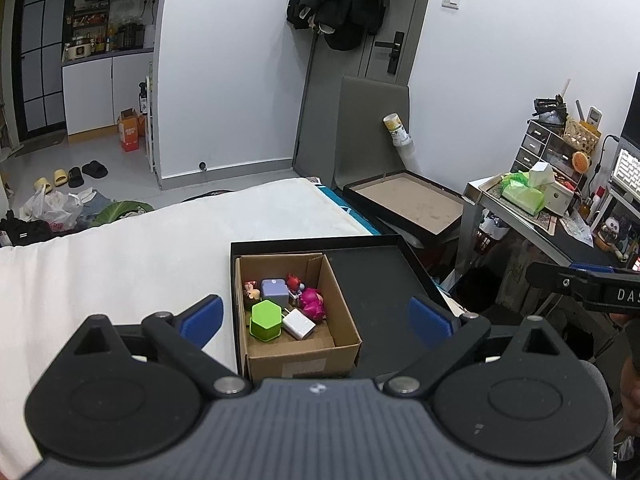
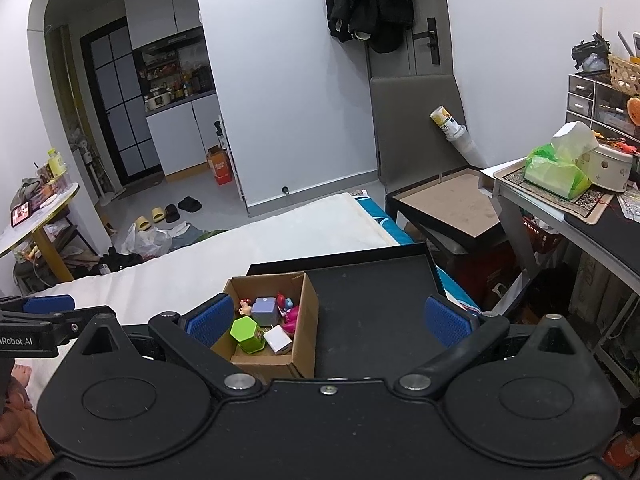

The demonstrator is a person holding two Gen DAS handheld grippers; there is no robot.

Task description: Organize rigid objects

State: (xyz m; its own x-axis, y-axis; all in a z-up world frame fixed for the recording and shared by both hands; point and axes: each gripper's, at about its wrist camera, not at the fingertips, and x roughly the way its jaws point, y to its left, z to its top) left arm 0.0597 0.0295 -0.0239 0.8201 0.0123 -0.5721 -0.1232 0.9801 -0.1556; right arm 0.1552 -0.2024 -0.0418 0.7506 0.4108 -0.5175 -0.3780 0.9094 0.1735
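— Where do your grippers stand?

— Your left gripper [image 1: 316, 320] has its jaws spread wide with nothing between them, low in the frame above the cardboard box [image 1: 344, 336]. Your right gripper [image 2: 328, 320] is likewise spread and empty.

— And the things you are sorting?

— In the left wrist view they lie inside the box at centre frame: a green hexagonal container [image 1: 265, 320], a white block [image 1: 299, 323] touching it on the right, a lavender cube [image 1: 275, 292] behind, and a pink toy [image 1: 313, 304] beside small figurines [image 1: 294, 283].

— Where does the box sit?

— In the left part of a black tray [image 1: 376, 280], which rests on the white bed [image 1: 120, 264]. The tray's right part is bare.
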